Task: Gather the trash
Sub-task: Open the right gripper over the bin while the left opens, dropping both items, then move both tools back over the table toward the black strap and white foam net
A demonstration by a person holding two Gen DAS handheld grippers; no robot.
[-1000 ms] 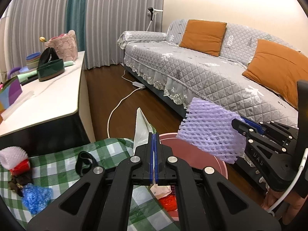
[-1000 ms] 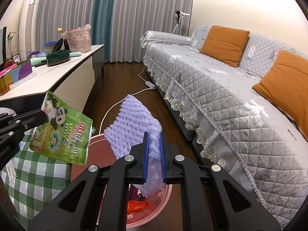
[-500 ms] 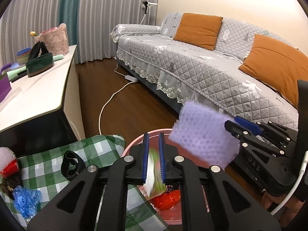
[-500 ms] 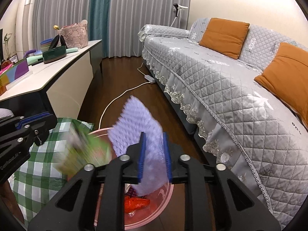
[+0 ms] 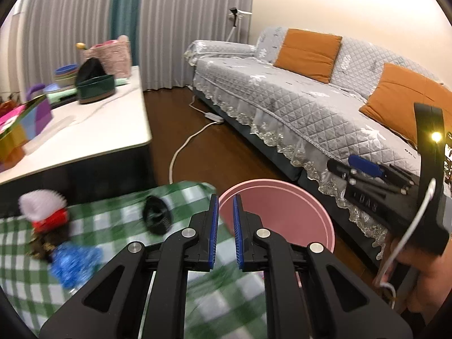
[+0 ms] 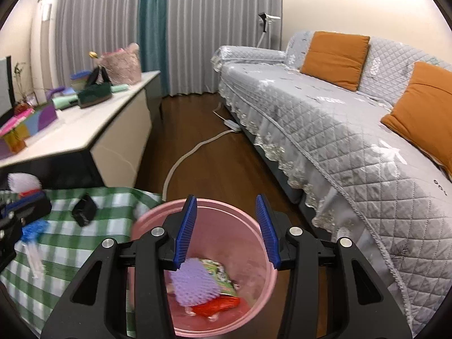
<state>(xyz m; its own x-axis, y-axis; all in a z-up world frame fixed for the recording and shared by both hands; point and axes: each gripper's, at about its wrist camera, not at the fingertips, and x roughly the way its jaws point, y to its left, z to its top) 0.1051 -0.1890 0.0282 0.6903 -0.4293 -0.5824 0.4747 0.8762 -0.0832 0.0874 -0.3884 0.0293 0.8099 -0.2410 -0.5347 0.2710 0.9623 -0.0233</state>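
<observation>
The right gripper (image 6: pixel 227 231) is held over a pink bin (image 6: pixel 254 223); its blue-padded fingers (image 6: pixel 185 233) have just been spreading and nothing is pinched between them. A purple foam net (image 6: pixel 195 281) is seen inside the bin, on a green snack packet (image 6: pixel 221 275) and a red wrapper (image 6: pixel 217 305). The left gripper (image 5: pixel 224 230) is empty, with a narrow gap left between its fingers. Beyond, more trash is scattered on a green checked cloth (image 5: pixel 118 217): a blue wrapper (image 5: pixel 72 260), a black ring (image 5: pixel 156 217), a white foam net (image 5: pixel 42 203). A grey sofa (image 6: pixel 325 118) is seen further off.
</observation>
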